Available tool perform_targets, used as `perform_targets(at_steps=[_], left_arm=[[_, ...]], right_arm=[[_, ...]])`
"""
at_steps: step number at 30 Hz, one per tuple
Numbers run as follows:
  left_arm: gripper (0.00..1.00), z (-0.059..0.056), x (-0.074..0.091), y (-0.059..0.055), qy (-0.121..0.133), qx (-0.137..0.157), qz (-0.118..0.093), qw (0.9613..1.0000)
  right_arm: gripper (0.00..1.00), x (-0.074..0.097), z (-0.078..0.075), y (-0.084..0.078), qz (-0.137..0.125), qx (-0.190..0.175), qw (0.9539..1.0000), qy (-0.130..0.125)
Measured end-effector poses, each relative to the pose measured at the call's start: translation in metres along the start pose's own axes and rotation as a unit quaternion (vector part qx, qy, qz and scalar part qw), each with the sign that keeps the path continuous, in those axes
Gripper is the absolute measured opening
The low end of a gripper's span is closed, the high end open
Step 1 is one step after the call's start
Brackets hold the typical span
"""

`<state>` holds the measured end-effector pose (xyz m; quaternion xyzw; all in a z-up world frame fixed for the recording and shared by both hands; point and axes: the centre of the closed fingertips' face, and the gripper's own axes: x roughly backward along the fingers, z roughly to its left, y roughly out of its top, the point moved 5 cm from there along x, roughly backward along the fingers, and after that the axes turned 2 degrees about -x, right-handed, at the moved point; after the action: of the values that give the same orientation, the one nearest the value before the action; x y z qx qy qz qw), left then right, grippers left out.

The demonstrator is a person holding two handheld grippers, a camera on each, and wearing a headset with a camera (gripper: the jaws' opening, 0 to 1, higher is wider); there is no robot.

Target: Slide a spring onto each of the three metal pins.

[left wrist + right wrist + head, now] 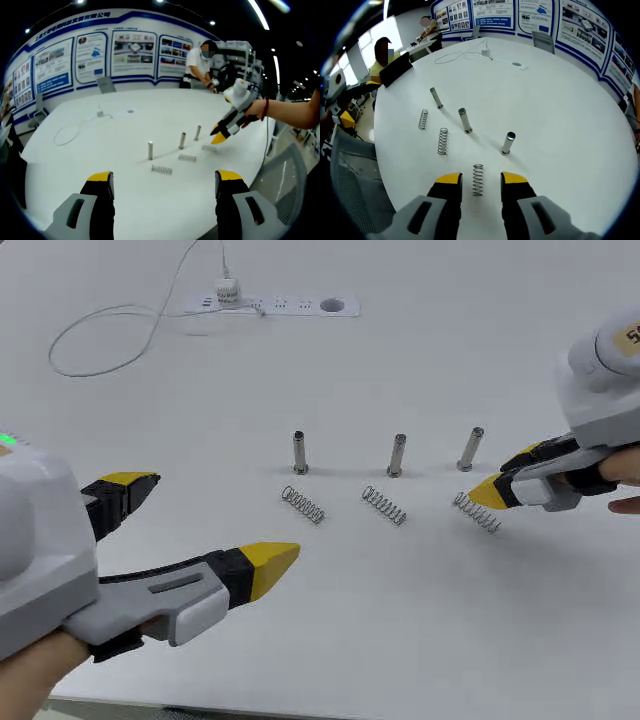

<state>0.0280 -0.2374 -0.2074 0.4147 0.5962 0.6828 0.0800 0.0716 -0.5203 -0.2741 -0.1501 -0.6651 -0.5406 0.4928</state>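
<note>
Three metal pins stand upright in a row on the white table: left pin (299,452), middle pin (397,455), right pin (470,449). A spring lies flat in front of each: left spring (302,504), middle spring (384,505), right spring (476,512). My right gripper (505,475) is open just above the right spring; in its own view that spring (478,179) lies between the yellow fingertips (449,178), with the nearest pin (507,143) beyond. My left gripper (205,520) hangs open and empty, well short of the left spring (161,170).
A white power strip (272,306) with a looping cable (110,330) lies at the far side of the table. The table's near edge (300,708) runs just below my left gripper. A person (200,65) stands at a far bench; a grey chair (355,185) is beside the table.
</note>
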Motion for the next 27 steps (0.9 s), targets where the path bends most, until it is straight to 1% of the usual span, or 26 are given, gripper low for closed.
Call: perform_targets(at_steps=[3,5,7,10,13,20,23,27], left_arm=[[0.85,0.000,0.000,0.000,0.000,0.000,0.000,1.0000],[0.85,0.000,0.001,0.000,0.000,0.000,0.001,1.0000],[0.85,0.001,0.001,0.000,0.001,0.000,0.001,1.0000],[0.84,0.001,0.001,-0.001,0.001,0.000,0.002,1.0000],[0.84,0.001,0.001,-0.001,0.000,-0.001,0.002,1.0000],[0.84,0.001,0.002,-0.001,0.000,-0.002,0.004,1.0000],[0.84,0.001,0.002,-0.002,0.001,0.000,0.004,1.0000],[0.84,0.001,0.002,-0.002,0.001,0.000,0.006,1.0000]], right_arm=[[0.31,-0.002,0.003,-0.003,0.009,0.004,0.9999,0.007],[0.31,-0.003,0.004,-0.006,0.018,0.009,0.9998,0.008],[0.30,-0.004,0.005,-0.008,0.022,0.015,0.9996,0.008],[0.30,-0.007,0.006,-0.014,0.039,0.018,0.9990,0.012],[0.28,-0.011,0.007,-0.020,0.048,0.021,0.9985,0.014],[0.26,-0.016,0.007,-0.026,0.055,0.019,0.9982,0.013],[0.25,-0.018,0.007,-0.027,0.055,0.019,0.9982,0.016],[0.23,-0.021,0.006,-0.027,0.054,0.019,0.9983,0.012]])
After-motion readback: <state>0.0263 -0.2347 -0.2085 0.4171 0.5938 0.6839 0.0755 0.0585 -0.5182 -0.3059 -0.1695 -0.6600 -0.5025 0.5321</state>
